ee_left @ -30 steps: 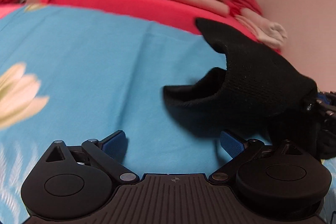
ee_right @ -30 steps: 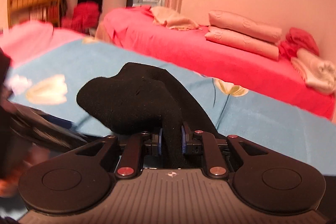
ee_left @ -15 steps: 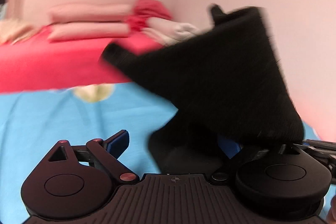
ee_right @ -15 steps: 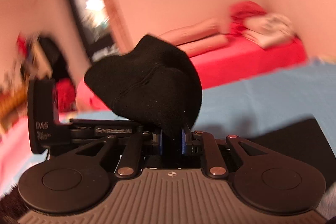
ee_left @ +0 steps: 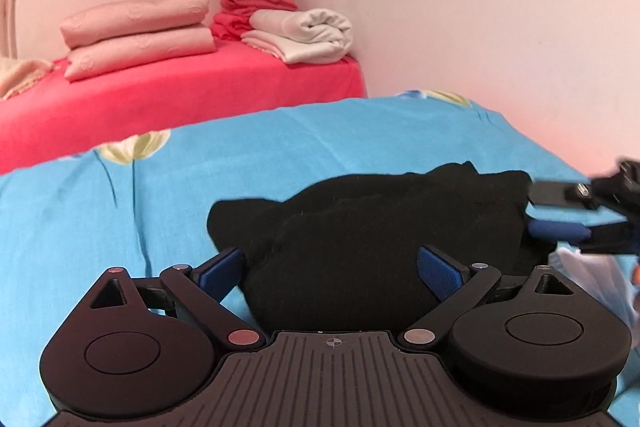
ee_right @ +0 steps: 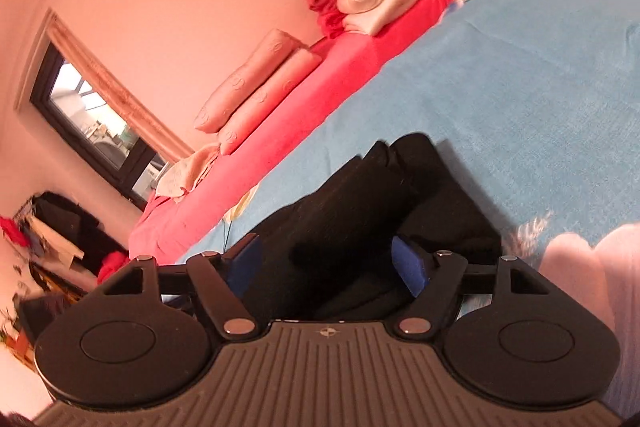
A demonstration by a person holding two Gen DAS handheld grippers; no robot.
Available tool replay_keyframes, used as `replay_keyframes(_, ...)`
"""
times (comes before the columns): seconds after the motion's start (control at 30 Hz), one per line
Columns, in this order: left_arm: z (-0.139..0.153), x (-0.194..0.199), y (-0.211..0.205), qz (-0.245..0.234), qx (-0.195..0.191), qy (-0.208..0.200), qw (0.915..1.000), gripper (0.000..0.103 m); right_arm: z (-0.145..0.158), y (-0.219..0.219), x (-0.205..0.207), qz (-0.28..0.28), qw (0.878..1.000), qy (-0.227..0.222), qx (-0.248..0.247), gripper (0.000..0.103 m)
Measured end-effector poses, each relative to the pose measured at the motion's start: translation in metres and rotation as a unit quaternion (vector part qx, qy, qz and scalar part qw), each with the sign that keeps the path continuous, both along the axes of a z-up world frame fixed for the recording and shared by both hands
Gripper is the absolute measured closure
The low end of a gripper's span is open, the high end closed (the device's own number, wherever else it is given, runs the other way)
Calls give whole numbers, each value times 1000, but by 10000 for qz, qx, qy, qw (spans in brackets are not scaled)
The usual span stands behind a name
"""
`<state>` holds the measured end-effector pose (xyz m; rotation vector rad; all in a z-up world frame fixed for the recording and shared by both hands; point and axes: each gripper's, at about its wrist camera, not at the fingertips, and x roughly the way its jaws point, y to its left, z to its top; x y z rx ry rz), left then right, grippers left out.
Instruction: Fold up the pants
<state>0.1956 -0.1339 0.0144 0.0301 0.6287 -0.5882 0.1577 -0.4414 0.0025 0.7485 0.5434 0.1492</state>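
The left tool (ee_left: pixel 332 269) stood wide open, its blue pads (ee_left: pixel 438 269) spread on either side of the black pants (ee_left: pixel 372 227) without pinching them; whether the pads brushed the fabric could not be told. The pants lay in a bunched heap on the blue flowered bedsheet (ee_left: pixel 320 135), in the lower middle of the left wrist view. At the right edge of that view the right tool showed as a blurred dark shape with one blue pad just beside the pants.

In the right wrist view the right tool (ee_right: pixel 328 263) was also wide open, the pants (ee_right: pixel 360 219) lying between its pads and beyond them on the bedsheet (ee_right: pixel 520 87).

No readable writing showed on either tool.

Farther back, a red bed (ee_left: pixel 180 103) carried two pink pillows (ee_left: pixel 136 31) and a rolled white towel (ee_left: pixel 308 35) in the upper left of the left wrist view.
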Motion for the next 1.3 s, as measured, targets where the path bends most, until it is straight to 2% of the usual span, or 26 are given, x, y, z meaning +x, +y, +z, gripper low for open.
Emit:
replay_keyframes(0.17,-2,0,10,67,-199,130,9997,0,5,-7,11,-259,9996,102,68,26)
replay_keyframes(0.23,-1,-4,13,94,-220,119,9996,0,14,-3,15,-614,9966,262,-492,29)
replay_keyframes(0.3,0,-5,12,97,-167,66,9998,0,26,6,14,-739,9900,-30,-1202,31)
replay_keyframes(0.33,1,-7,13,94,-135,38,9999,0,30,10,16,-597,9889,-116,-1354,34)
replay_keyframes(0.37,1,-8,12,90,-105,13,9999,0,32,14,20,-364,9889,-110,-1437,42)
replay_keyframes(0.43,1,-9,11,106,-93,14,9999,0,32,24,31,77,9850,26,-1726,46)
replay_keyframes(0.47,1,-9,11,115,-107,29,9999,0,30,31,38,214,9794,136,-2003,49)
replay_keyframes(0.6,0,-11,12,122,-103,71,9998,0,21,55,49,680,9505,498,-2991,85)
replay_keyframes(0.67,1,-11,12,91,-68,52,9999,0,24,61,39,772,9396,351,-3317,91)
replay_keyframes(0.77,2,-15,13,16,-54,-12,10000,0,43,55,9,656,9491,-94,-3078,93)
replay_keyframes(0.83,4,-20,15,-48,-121,-98,9999,0,56,49,-24,547,9530,-706,-2894,92)
replay_keyframes(0.87,4,-22,15,-40,-122,-126,9998,0,53,47,-36,523,9545,-836,-2816,92)
replay_keyframes(0.9,3,-22,13,-50,-62,-133,9999,0,43,48,-36,587,9528,-626,-2913,92)
replay_keyframes(0.97,-1,-21,9,-102,101,-75,9999,0,12,51,-19,924,9371,428,-3340,91)
replay_keyframes(1.0,-3,-22,8,-141,125,-50,9998,0,3,47,-20,853,9401,524,-3259,91)
replay_keyframes(1.03,-3,-24,9,-153,130,-66,9998,0,5,41,-25,765,9493,369,-3026,90)
replay_keyframes(1.13,-3,-25,9,-142,154,-65,9998,0,21,26,-28,457,9693,24,-2417,62)
replay_keyframes(1.17,-2,-24,9,-155,131,-26,9998,0,25,23,-25,392,9721,-32,-2314,44)
replay_keyframes(1.2,-2,-23,8,-165,107,17,9998,0,28,23,-20,274,9731,-18,-2286,30)
replay_keyframes(1.3,-5,-20,5,-193,66,192,9996,0,24,27,5,163,9734,179,-2278,31)
